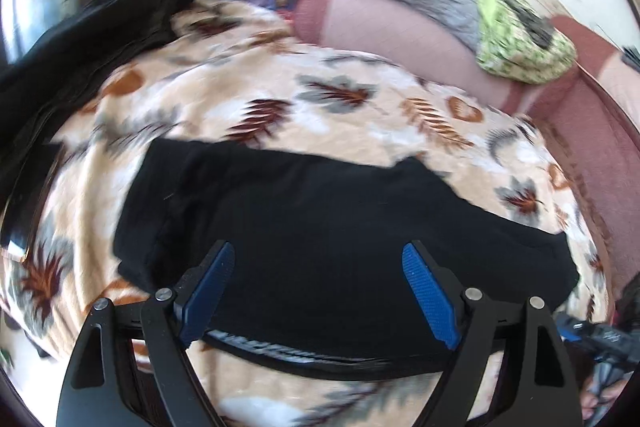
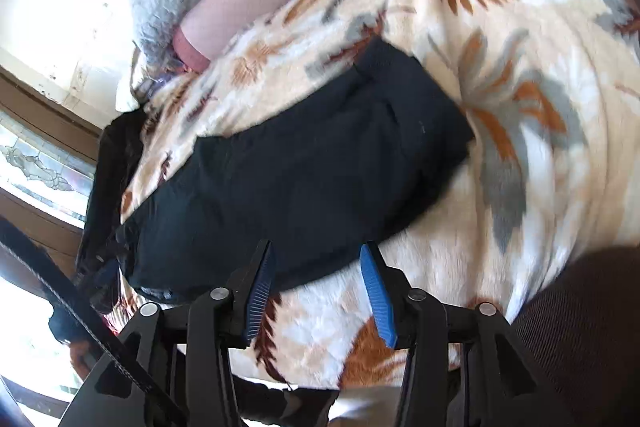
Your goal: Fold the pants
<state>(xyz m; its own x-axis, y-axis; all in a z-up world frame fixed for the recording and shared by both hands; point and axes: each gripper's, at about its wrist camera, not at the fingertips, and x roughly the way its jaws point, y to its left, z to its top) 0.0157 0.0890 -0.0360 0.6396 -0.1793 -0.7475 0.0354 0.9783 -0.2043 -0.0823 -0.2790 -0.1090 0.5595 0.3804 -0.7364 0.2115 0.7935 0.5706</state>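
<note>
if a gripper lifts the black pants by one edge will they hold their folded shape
Probably not. The black pants lie limp and follow the humps of the leaf-print blanket, so they look floppy and would likely drape and unfold. The plush blanket may grip them, so a push would probably bunch them.

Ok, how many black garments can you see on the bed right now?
2. The folded black pants lie flat mid-blanket on the leaf-print fleece blanket; a crumpled black garment sits heaped at the blanket's far-left edge. Others may be hidden out of frame.
</note>
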